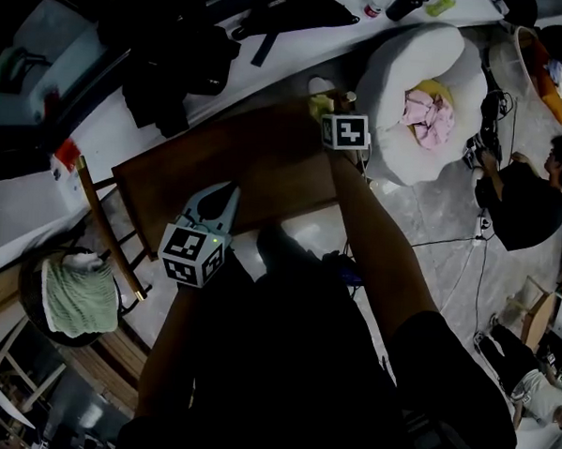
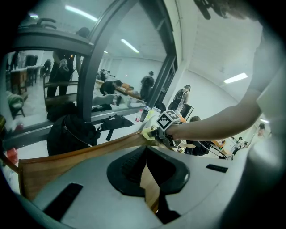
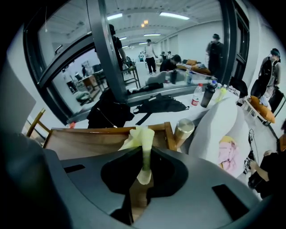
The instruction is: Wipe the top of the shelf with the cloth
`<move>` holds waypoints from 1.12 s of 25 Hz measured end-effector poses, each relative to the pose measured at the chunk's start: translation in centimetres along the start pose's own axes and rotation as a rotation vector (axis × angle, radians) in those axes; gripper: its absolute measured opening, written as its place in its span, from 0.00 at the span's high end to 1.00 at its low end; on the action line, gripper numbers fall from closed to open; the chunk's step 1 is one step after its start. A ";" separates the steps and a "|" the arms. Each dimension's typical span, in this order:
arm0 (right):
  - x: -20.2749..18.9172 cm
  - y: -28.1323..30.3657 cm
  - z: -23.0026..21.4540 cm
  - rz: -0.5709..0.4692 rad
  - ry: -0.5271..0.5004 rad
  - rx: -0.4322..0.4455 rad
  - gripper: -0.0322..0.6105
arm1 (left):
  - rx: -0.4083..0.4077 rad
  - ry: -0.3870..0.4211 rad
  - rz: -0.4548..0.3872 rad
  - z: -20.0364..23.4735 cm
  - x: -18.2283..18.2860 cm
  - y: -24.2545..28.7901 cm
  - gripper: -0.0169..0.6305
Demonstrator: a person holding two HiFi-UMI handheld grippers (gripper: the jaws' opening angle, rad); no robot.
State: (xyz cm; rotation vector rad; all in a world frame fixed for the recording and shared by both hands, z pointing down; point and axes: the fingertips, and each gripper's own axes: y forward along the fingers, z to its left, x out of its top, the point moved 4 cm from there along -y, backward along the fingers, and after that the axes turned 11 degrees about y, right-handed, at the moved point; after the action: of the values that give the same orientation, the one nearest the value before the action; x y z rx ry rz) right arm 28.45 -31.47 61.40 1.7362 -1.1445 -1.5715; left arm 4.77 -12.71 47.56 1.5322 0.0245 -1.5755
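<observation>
The head view looks steeply down; both gripper views skim close across the same shelf top.

**Dim from above, brighter along the grippers**

The head view is coming out dark and underexposed, the shelf top sinking into shadow while the white cushion is standing out brightest. In both gripper views ceiling strip lights are shining, the cloth is catching them palely, and the wide lenses are bending lines and blackening every corner.
</observation>
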 end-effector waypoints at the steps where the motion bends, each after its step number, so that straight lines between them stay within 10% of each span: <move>1: 0.0 -0.1 -0.2 -0.004 0.004 -0.011 0.88 | 0.000 0.000 -0.001 0.0 0.0 -0.1 0.95; 10: 0.0 -2.8 0.7 -0.043 0.028 -0.046 0.88 | 0.001 -0.004 -0.011 2.4 -1.0 -2.5 0.95; 17: -2.3 -5.1 18.3 -0.126 -0.051 0.295 0.88 | 0.066 -0.018 -0.039 7.8 -1.9 -9.5 0.95; 28: -11.8 -0.3 45.9 0.044 -0.128 0.655 0.88 | 0.137 -0.047 -0.045 15.8 -6.5 -21.7 0.95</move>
State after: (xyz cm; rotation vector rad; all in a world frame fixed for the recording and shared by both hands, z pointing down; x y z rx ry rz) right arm -15.62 -14.26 58.88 1.9931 -1.9045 -1.3806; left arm -21.67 -5.40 44.38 1.6090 -0.0768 -1.6774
